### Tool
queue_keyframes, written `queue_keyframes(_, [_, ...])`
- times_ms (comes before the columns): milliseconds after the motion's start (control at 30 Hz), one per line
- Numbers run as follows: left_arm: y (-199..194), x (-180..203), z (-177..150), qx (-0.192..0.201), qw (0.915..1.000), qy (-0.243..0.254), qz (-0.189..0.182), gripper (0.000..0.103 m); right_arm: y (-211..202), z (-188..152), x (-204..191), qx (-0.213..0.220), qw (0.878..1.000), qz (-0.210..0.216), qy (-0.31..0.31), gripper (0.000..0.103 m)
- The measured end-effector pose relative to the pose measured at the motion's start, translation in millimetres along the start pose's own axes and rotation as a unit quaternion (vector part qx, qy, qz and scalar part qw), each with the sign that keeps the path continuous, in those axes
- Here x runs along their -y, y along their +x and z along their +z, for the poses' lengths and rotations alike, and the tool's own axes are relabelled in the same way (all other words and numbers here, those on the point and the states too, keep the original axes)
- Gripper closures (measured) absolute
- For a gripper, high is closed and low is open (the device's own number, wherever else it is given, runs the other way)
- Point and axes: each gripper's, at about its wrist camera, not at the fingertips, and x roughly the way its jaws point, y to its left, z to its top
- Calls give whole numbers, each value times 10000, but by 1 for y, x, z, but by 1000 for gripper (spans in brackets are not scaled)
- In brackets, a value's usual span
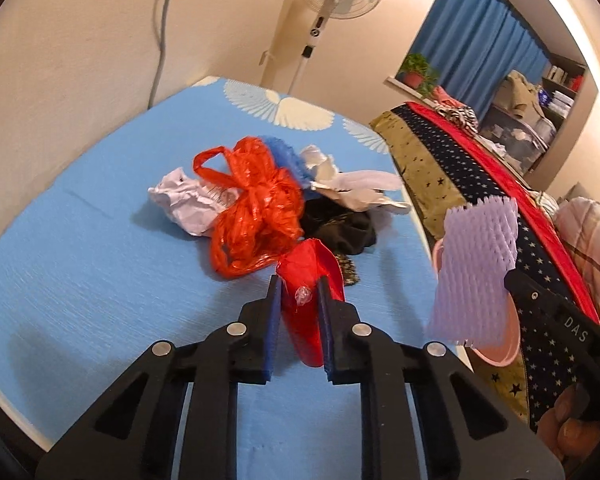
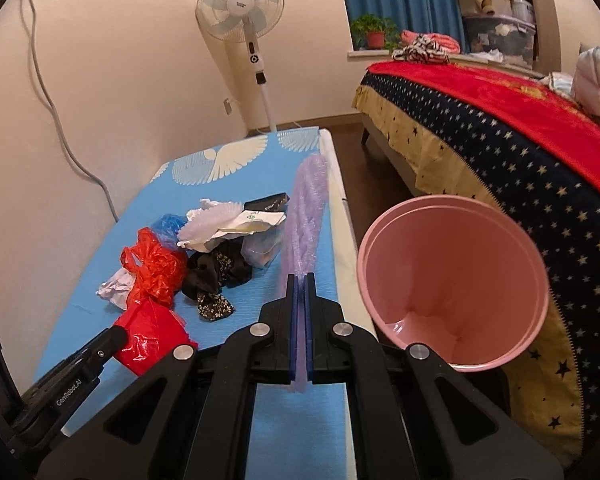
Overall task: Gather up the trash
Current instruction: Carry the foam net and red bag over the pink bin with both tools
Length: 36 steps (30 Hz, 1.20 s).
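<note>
We are gripping two pieces of trash at once. Our left gripper [image 1: 299, 296] is standing narrow, its blue pads pressing on a crumpled glossy red plastic bag [image 1: 308, 300] at the near edge of the pile on the blue-covered table [image 1: 80, 280]. Our right gripper [image 2: 300, 292] is clamped almost flat on a pale purple foam fruit net [image 2: 306, 216], which is sticking up from the jaws above the table's right edge, just beside the round pink plastic bin [image 2: 452, 280].

Both pieces are looking feather-light and soft. The bag is slick film that we are judging likely to slide out unless we are pinching a bunched fold. The net is springy, crushes to nothing and may cling to the pads on release.

The pink bin is standing on the floor between the table and the star-patterned bed [image 2: 520, 168]; the part of its inside we can see is showing nothing in it. The rest of the pile, an orange-red plastic bag [image 1: 252, 208], crumpled white paper [image 1: 180, 200] and dark cloth [image 1: 340, 224], is lying mid-table.
</note>
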Motion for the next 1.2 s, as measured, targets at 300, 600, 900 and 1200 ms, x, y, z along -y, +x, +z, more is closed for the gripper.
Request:
queue_keyframes(300, [-25, 16, 2, 305, 9990, 338, 7, 86, -28, 3, 8, 187, 9997, -150, -19, 100])
queue_keyframes(600, [-41, 39, 4, 551, 9961, 689, -95, 86, -54, 9, 20, 458, 9982, -385, -75, 100])
queue_keyframes(900, [-45, 76, 10, 687, 9909, 1093, -373, 86, -74, 27, 49, 718, 9943, -791, -5, 100])
queue_keyframes(1200, [-31, 128, 21, 729, 9829, 1500, -777, 86, -80, 46, 78, 749, 9905, -1150, 10, 100])
